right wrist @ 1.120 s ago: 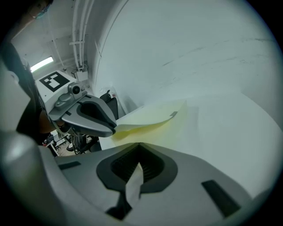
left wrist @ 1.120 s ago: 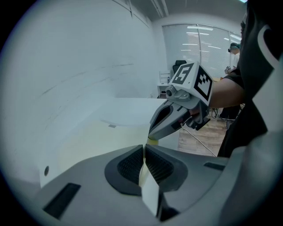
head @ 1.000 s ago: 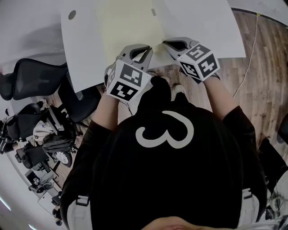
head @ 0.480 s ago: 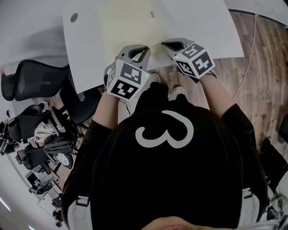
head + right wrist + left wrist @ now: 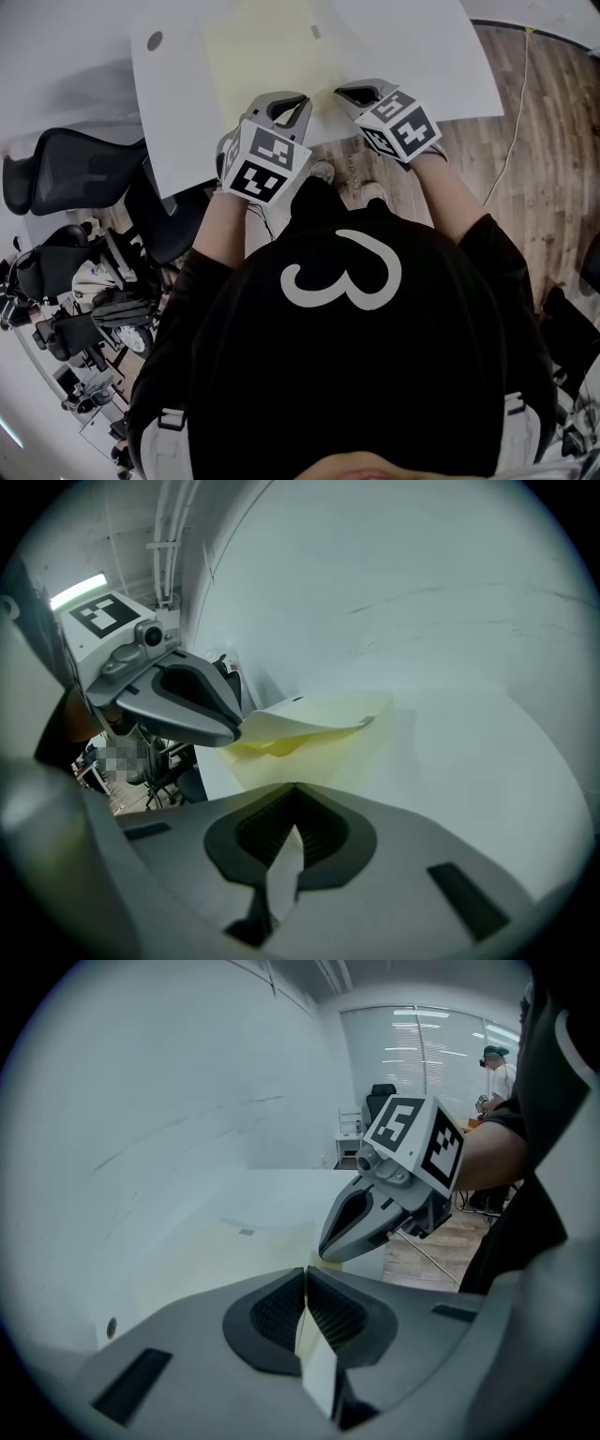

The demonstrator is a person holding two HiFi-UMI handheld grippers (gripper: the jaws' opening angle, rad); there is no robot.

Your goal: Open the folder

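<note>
As I looked down in the head view, the pale yellow paper folder [image 5: 267,47] lay flat on the white table [image 5: 422,47], with its near edge at the table's front edge. My left gripper [image 5: 298,99] and right gripper [image 5: 343,92] met that edge side by side.

Through the left gripper view, my jaws were pressed together on a thin pale sheet at the folder's edge, and the right gripper [image 5: 328,1252] sat just beyond them.

Through the right gripper view, those jaws were likewise clamped on a thin sheet. The left gripper [image 5: 232,731] held the top cover raised a little, and brighter yellow showed in the gap beneath it.

I judged the opening barely begun. To do it well, I needed to pin what I took to be the lower leaf with the right and swing the left up and over about the fold. That had to go slowly, without tugging sideways, lest the cover crease or slip from the pads.
</note>
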